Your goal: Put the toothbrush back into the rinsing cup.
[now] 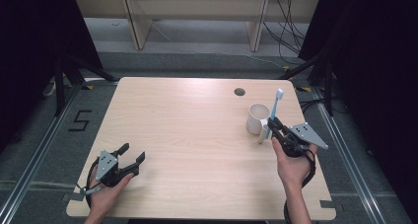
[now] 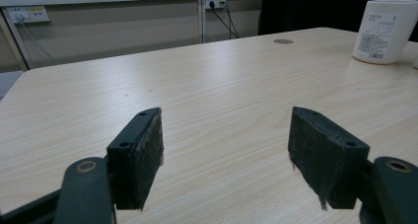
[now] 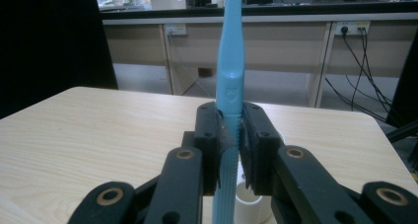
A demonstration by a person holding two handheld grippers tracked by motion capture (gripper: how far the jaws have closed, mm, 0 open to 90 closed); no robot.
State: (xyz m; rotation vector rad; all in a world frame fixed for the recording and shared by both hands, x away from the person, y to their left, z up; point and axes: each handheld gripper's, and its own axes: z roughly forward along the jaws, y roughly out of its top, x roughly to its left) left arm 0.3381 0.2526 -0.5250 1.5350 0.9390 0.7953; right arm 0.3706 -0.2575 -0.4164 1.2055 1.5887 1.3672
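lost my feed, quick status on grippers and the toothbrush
Right gripper shut on toothbrush, upright beside mug. Left gripper open, holding nothing. Nothing between brush and mug.

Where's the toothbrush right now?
The toothbrush stands upright, clamped in the right gripper at the table's right side in the high view, just right of the white mug.

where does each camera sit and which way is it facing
High view: above the person's side, looking down at the pale wooden table; both forearms, left gripper, right gripper.
Left gripper view: low over the table, along its open jaws.
Right gripper view: along jaws shut on the upright light blue plastic toothbrush.
Shared: high and left gripper views both show the white ceramic mug.
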